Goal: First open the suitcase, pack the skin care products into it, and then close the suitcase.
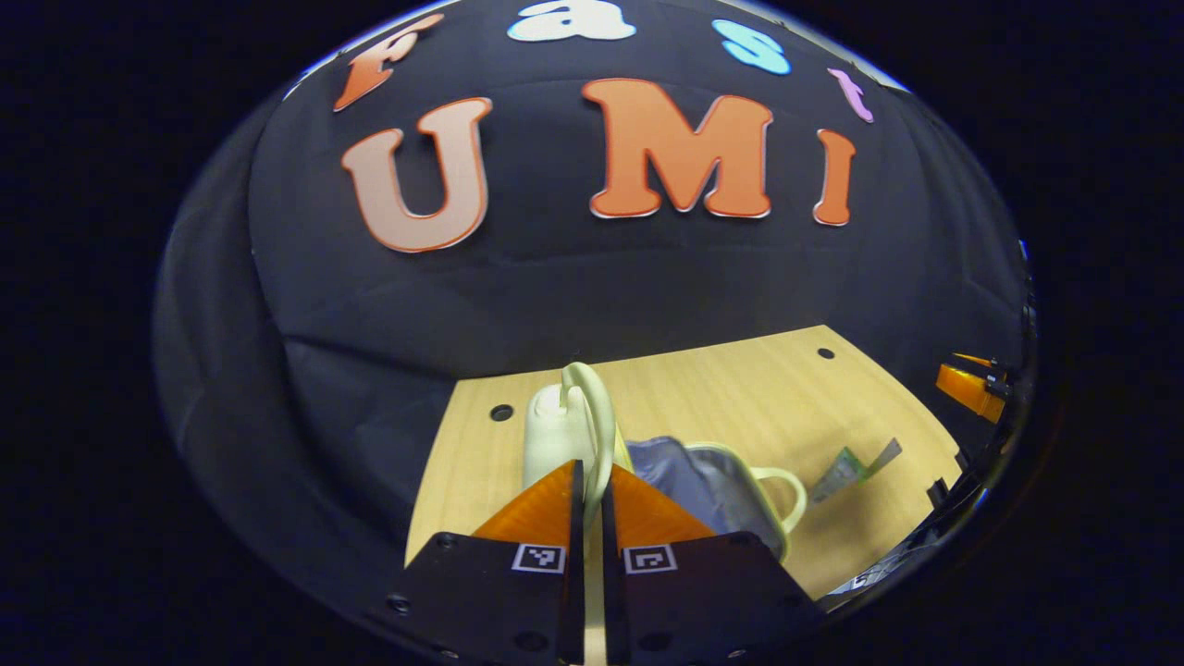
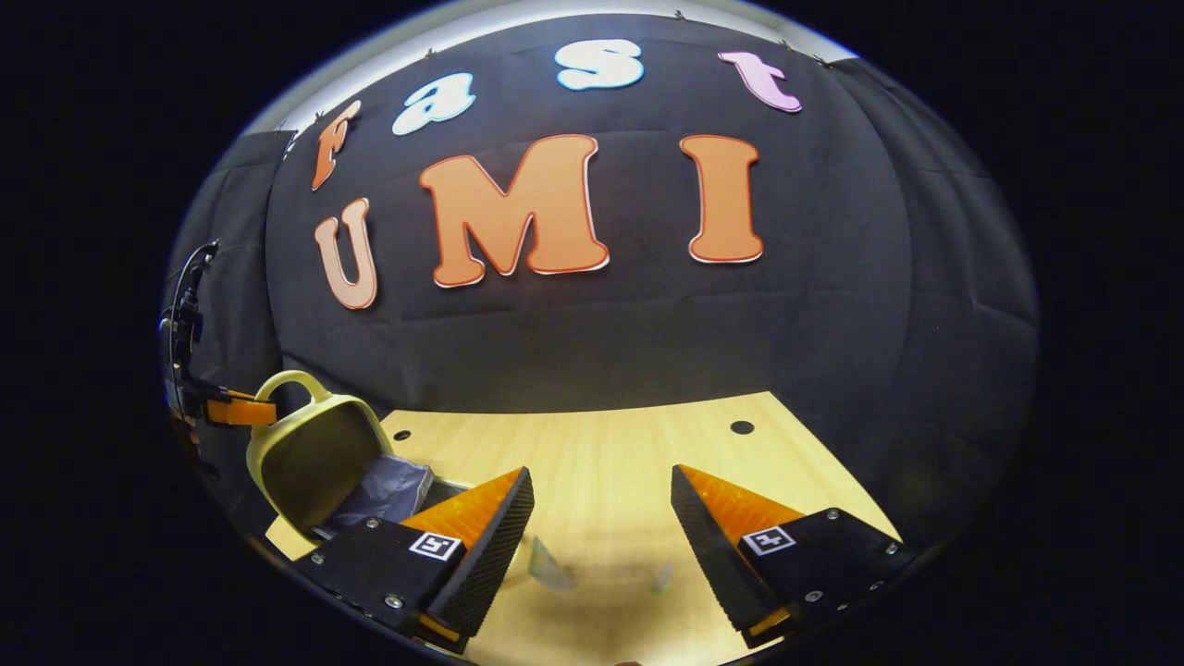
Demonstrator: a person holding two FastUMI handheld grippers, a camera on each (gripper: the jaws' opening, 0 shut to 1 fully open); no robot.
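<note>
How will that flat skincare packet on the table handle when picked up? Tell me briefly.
The packet looks thin and flat, so probably light and floppy. Lying flush on the table, it likely slides rather than rolls.

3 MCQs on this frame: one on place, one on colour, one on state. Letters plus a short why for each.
1. Where does the skin care tube lie?
A. inside the suitcase
B. on the wooden table beside the suitcase
C. between the right gripper's fingers

2. What colour is the suitcase shell?
A. pale yellow-green
B. red
C. black

3. How does the suitcase lid stand?
A. shut flat
B. taken off and lying on the table
C. raised, with the left gripper shut on its handle

Answers:
1 B: the left gripper view shows it on the bare table, apart from the case.
2 A: both views show a pale yellow-green shell with a grey lining.
3 C: the lid is up and the fingers pinch the looped handle; the right gripper is open.
</note>
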